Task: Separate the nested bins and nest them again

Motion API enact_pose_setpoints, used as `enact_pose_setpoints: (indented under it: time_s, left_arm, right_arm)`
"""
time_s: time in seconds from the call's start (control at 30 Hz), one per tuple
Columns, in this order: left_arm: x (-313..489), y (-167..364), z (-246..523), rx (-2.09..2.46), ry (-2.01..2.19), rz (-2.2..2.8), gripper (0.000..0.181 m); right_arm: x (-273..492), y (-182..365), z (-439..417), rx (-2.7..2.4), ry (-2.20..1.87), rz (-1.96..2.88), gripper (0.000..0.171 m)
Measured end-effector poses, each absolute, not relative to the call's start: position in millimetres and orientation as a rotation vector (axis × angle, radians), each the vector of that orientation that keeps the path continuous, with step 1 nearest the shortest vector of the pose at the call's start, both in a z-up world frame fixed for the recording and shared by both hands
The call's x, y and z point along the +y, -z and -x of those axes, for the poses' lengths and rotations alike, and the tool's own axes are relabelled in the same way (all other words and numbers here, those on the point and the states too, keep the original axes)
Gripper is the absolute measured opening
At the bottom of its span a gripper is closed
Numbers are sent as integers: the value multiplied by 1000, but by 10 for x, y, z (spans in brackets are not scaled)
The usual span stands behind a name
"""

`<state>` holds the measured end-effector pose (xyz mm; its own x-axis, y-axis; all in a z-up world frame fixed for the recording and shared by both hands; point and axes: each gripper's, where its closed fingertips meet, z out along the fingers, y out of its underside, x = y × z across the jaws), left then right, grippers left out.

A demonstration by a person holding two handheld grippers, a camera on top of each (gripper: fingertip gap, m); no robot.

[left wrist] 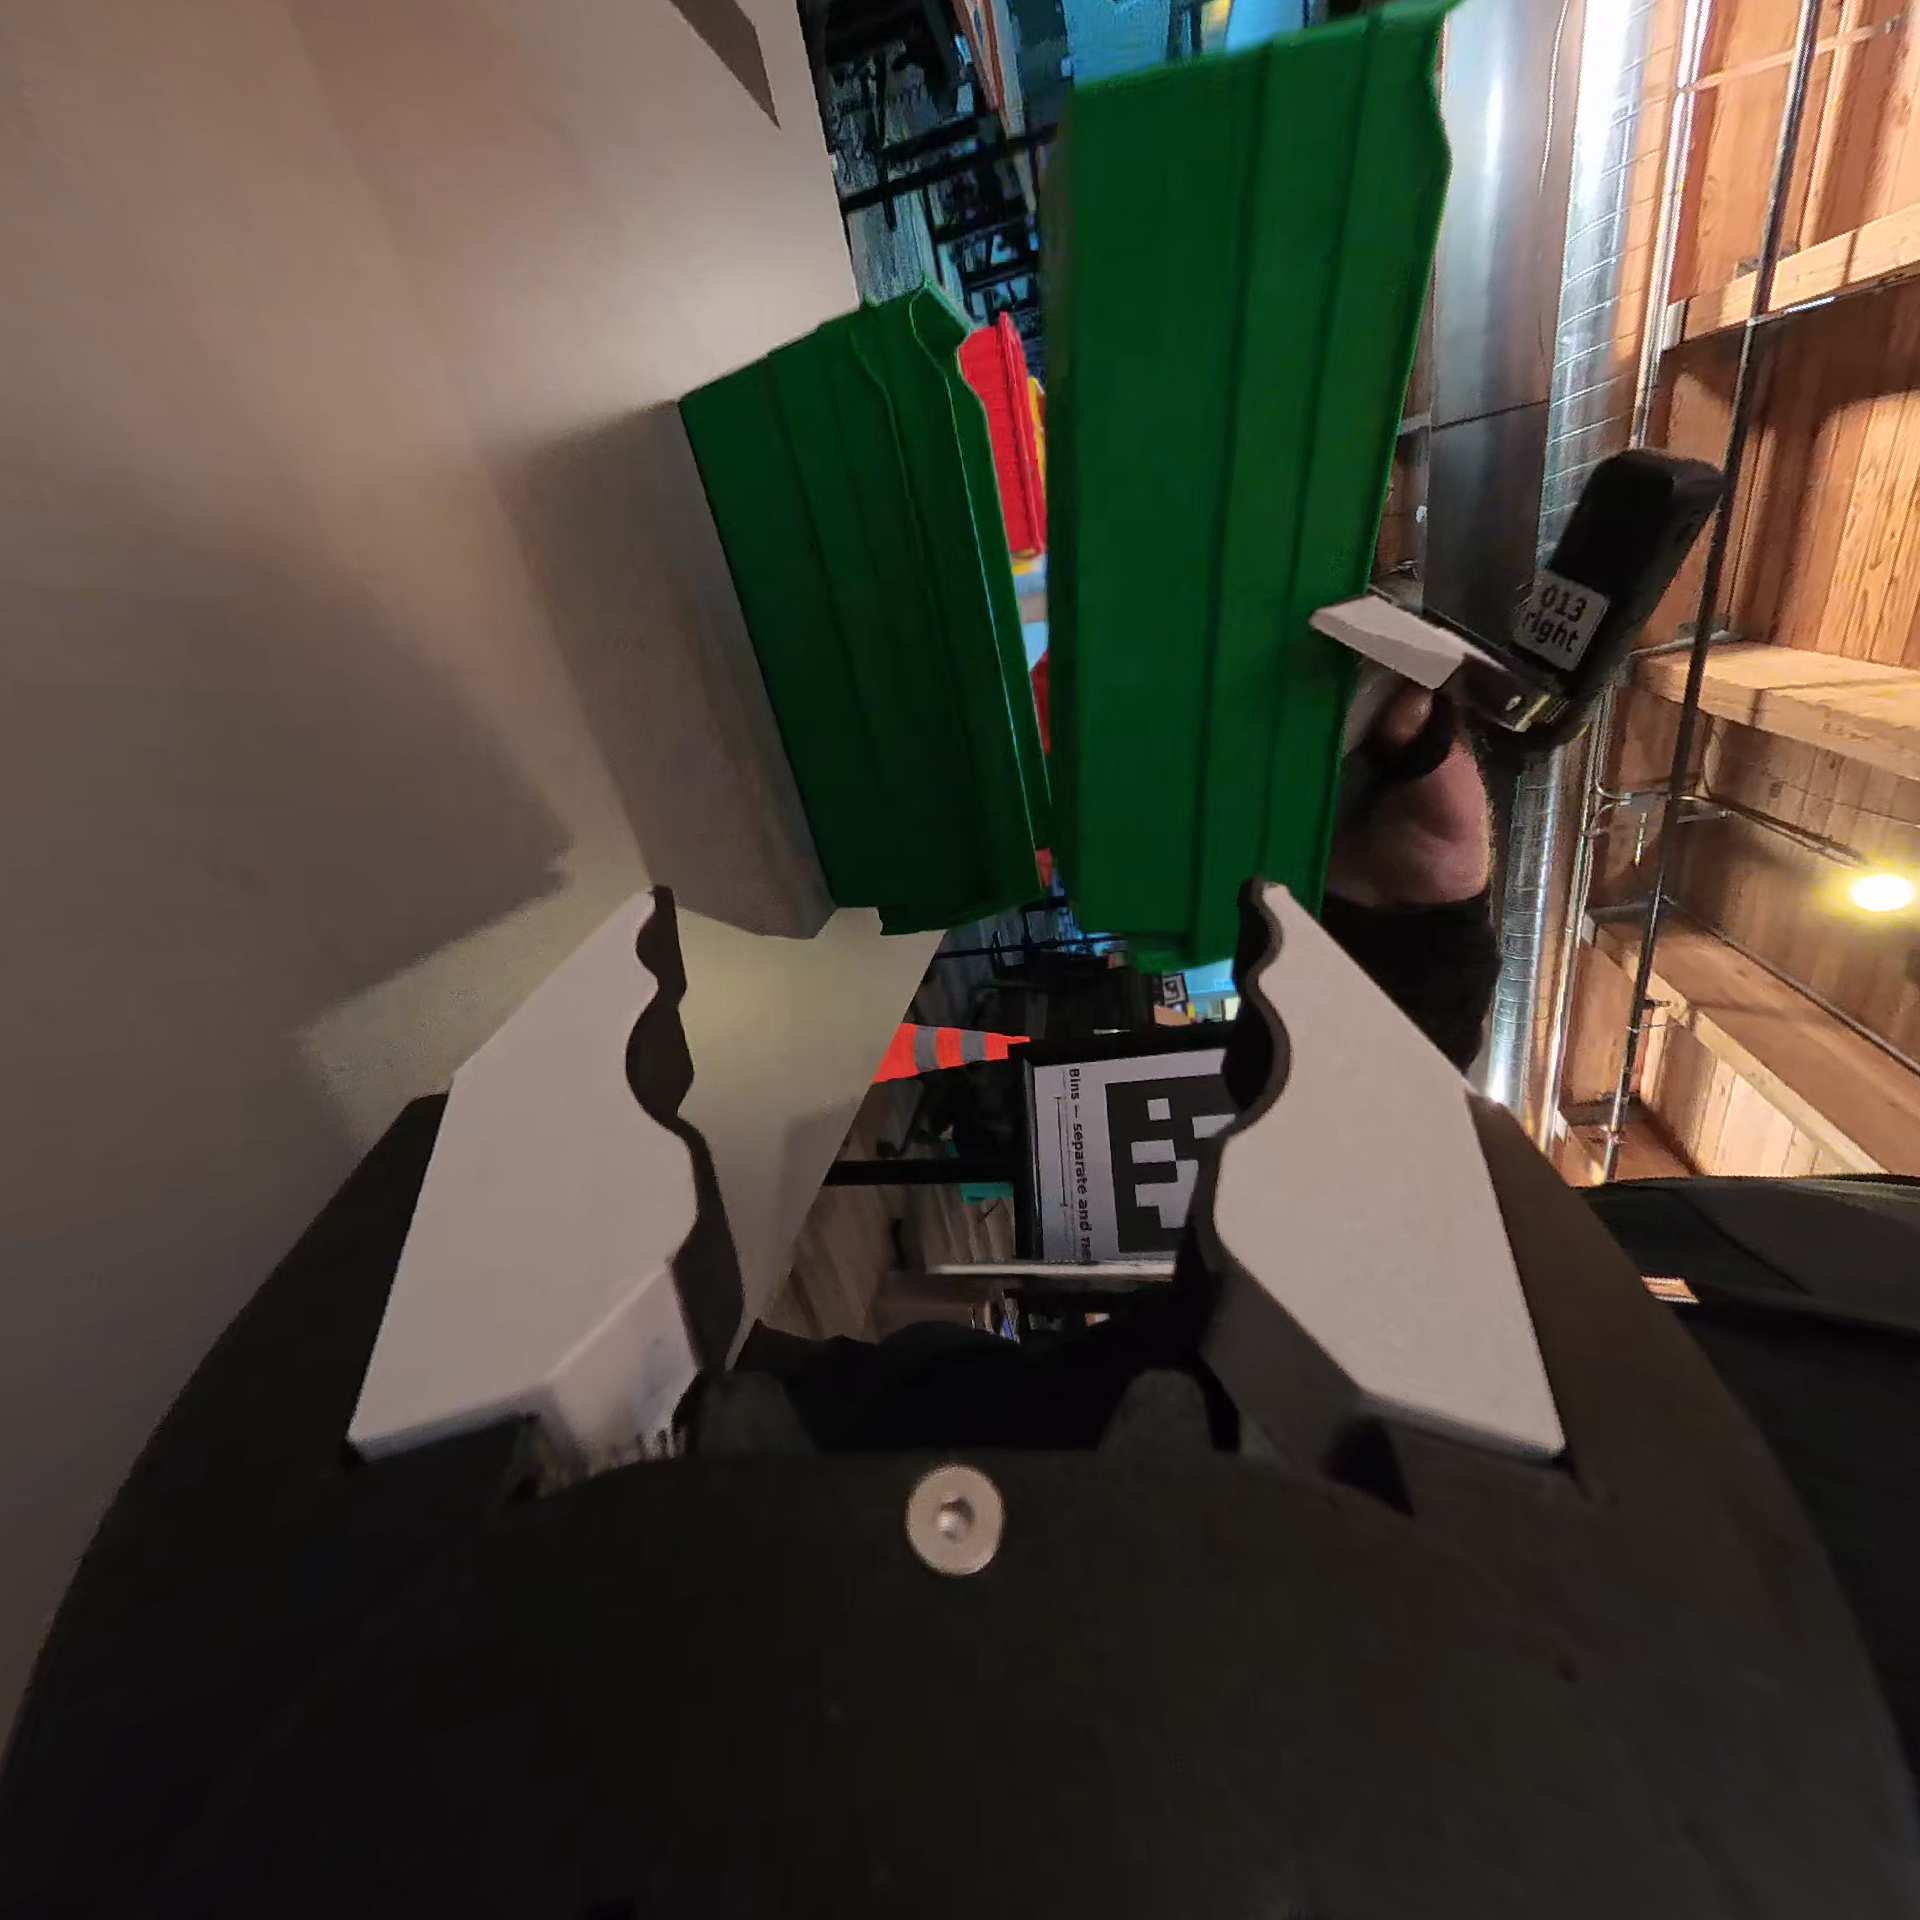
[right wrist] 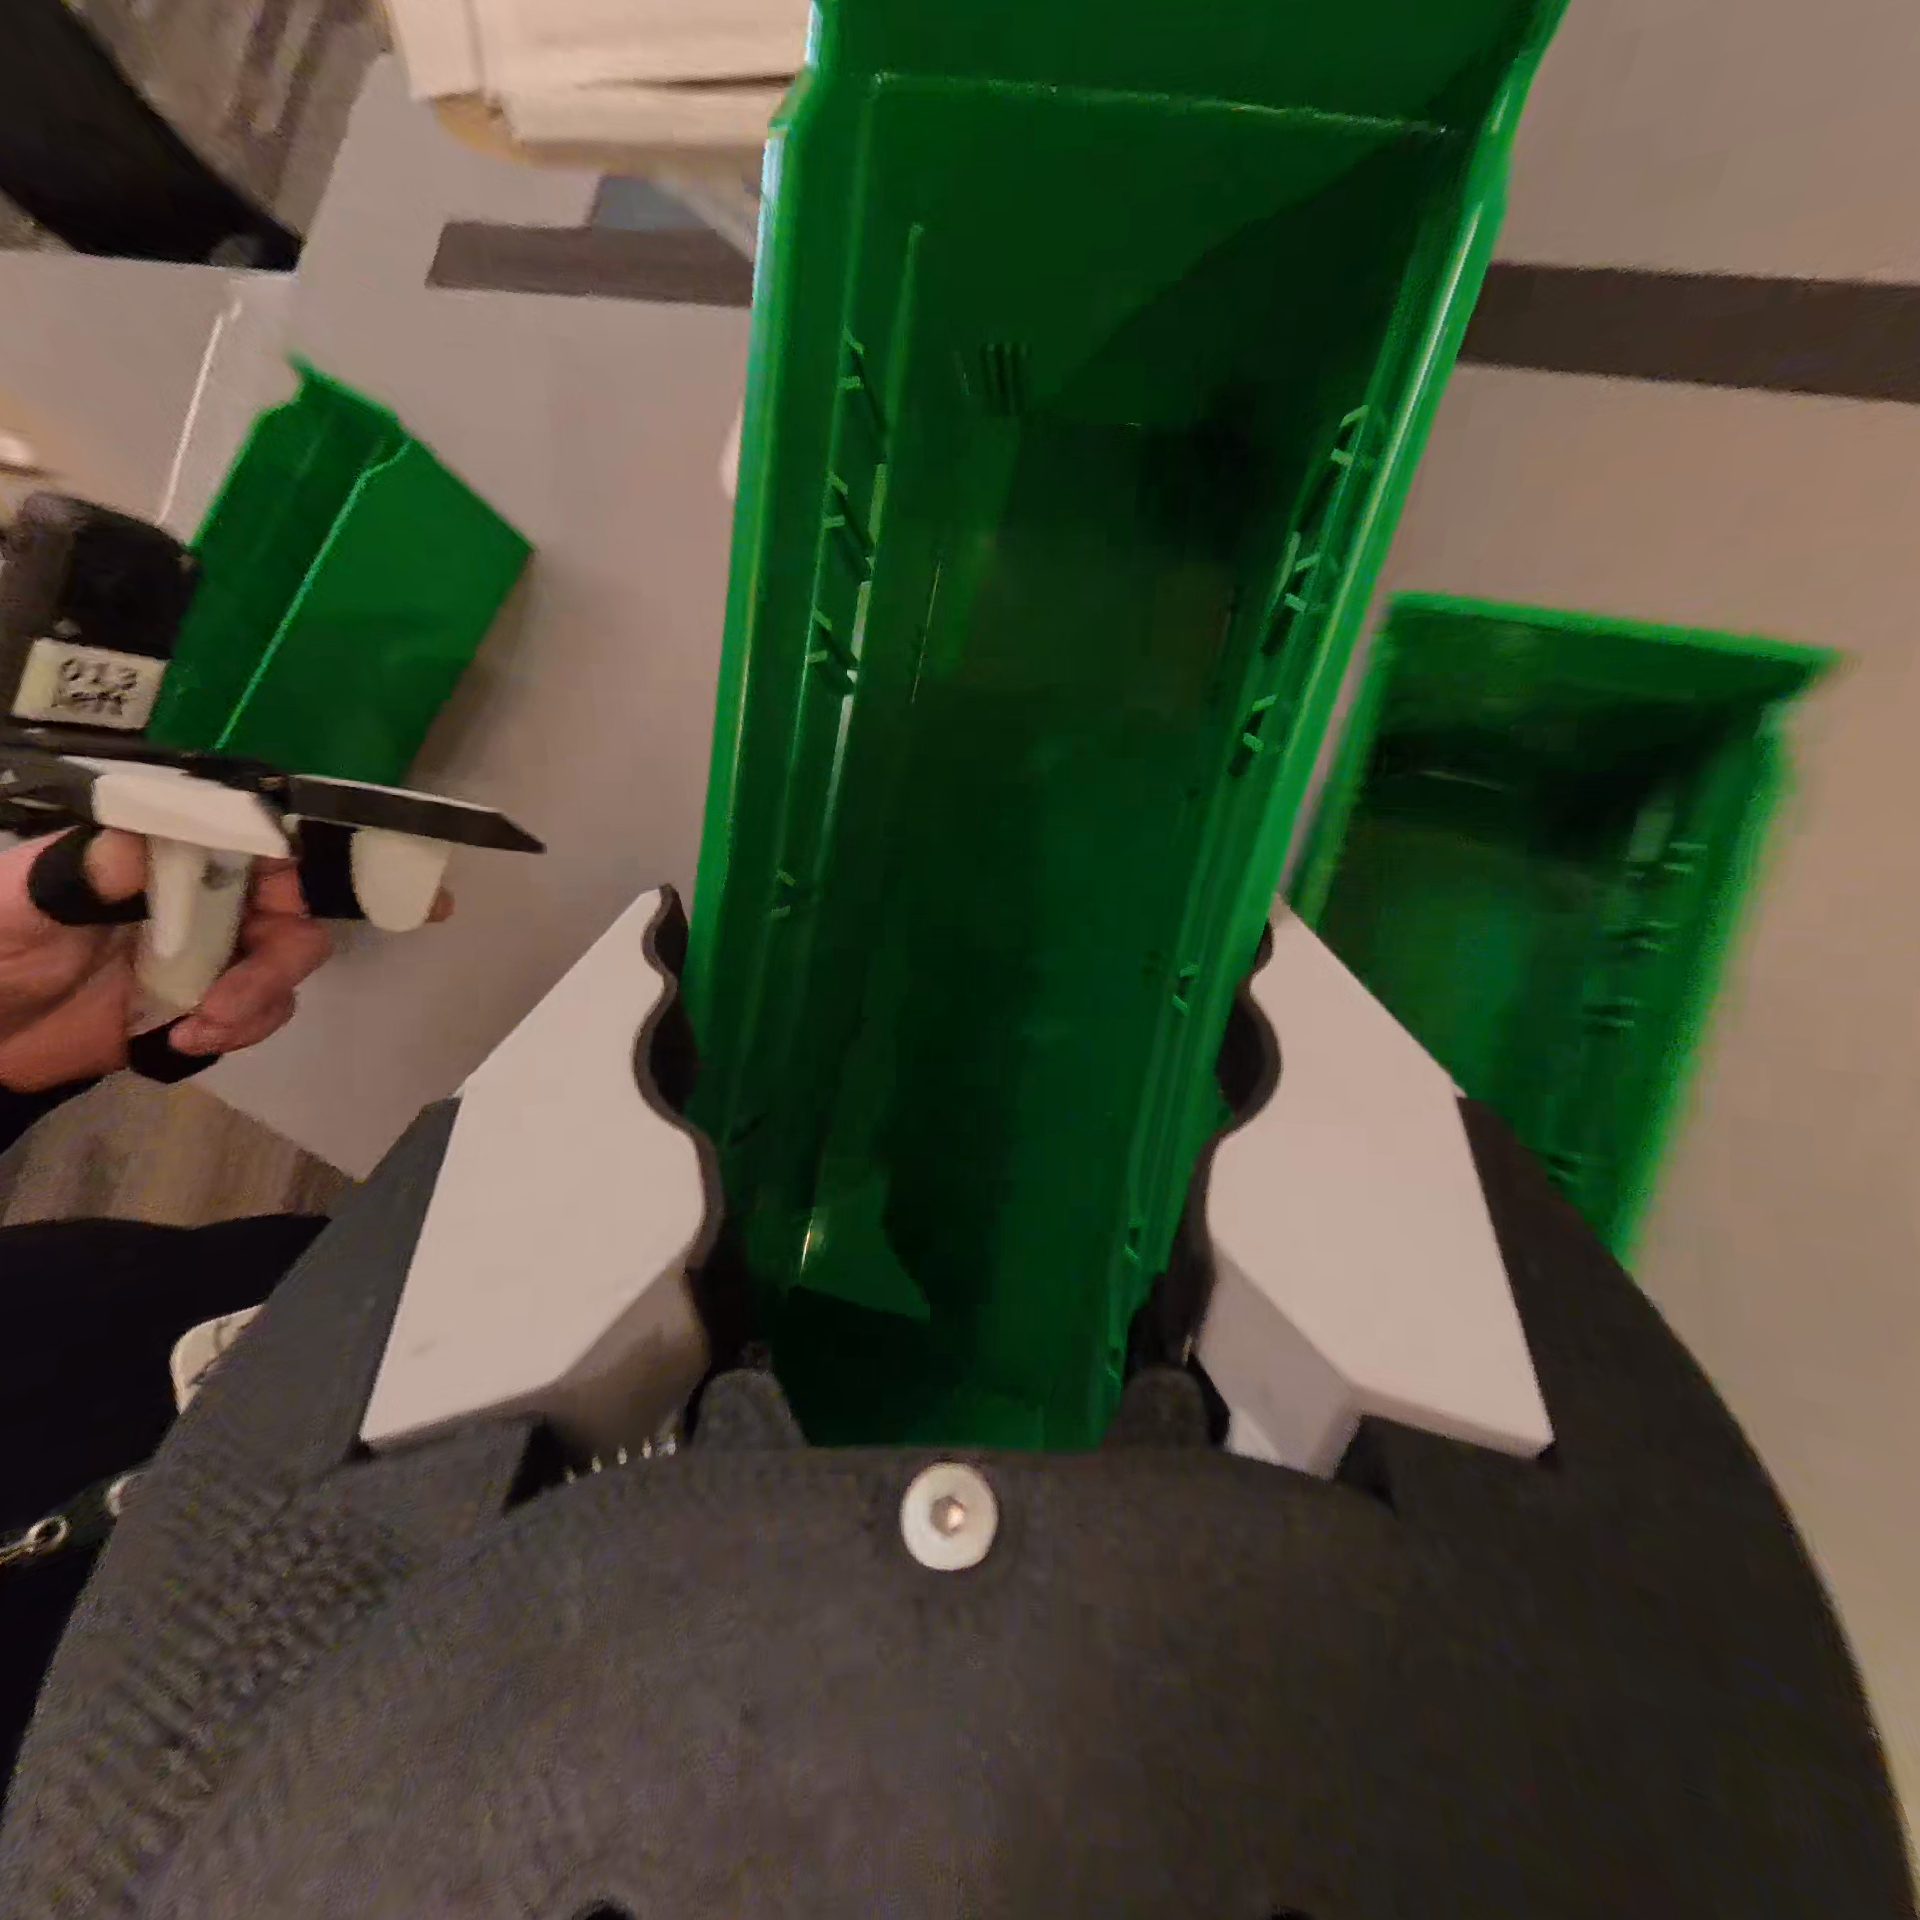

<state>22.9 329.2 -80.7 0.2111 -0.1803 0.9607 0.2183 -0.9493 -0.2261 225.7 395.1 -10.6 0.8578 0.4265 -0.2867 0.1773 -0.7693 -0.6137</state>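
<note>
My right gripper [right wrist: 966, 920] is shut on a long green bin [right wrist: 1039, 623] and holds it in the air above the white table [right wrist: 623, 468], open side toward the camera. In the left wrist view the same bin [left wrist: 1226, 499] hangs with the right gripper [left wrist: 1382, 639] at its edge. A second green bin [right wrist: 343, 613] stands on the table to the left; it also shows in the left wrist view [left wrist: 852, 623]. A third green bin [right wrist: 1548, 894] stands to the right. My left gripper [left wrist: 961, 914] is open and empty, short of both bins; it shows side-on in the right wrist view [right wrist: 488, 831].
Red bins [left wrist: 997, 416] sit behind the green ones. An orange cone [left wrist: 935, 1044] and a sign with a black-and-white marker [left wrist: 1132, 1164] stand beyond the table edge. Wooden shelving [left wrist: 1766, 520] lies farther off. A dark stripe [right wrist: 1662, 332] crosses the table.
</note>
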Motion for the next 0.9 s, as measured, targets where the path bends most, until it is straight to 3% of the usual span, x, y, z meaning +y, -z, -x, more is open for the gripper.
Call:
enact_pose_setpoints:
  time_s: [0.13,0.3,0.6,0.9]
  left_arm:
    - [3354,809,-162,-66,1794,2164,101]
    - [3347,855,-144,-80,1774,2176,100]
    - [3354,884,-122,-93,1758,2189,100]
    - [3495,743,77,89,1519,2227,105]
  right_arm:
    - [4085,71,-2893,-337,-410,2476,102]
    - [4062,471,-3276,-295,-316,2600,106]
    - [4049,1037,-3299,-262,-311,2677,110]
    - [4072,1270,-3293,-290,-214,2647,120]
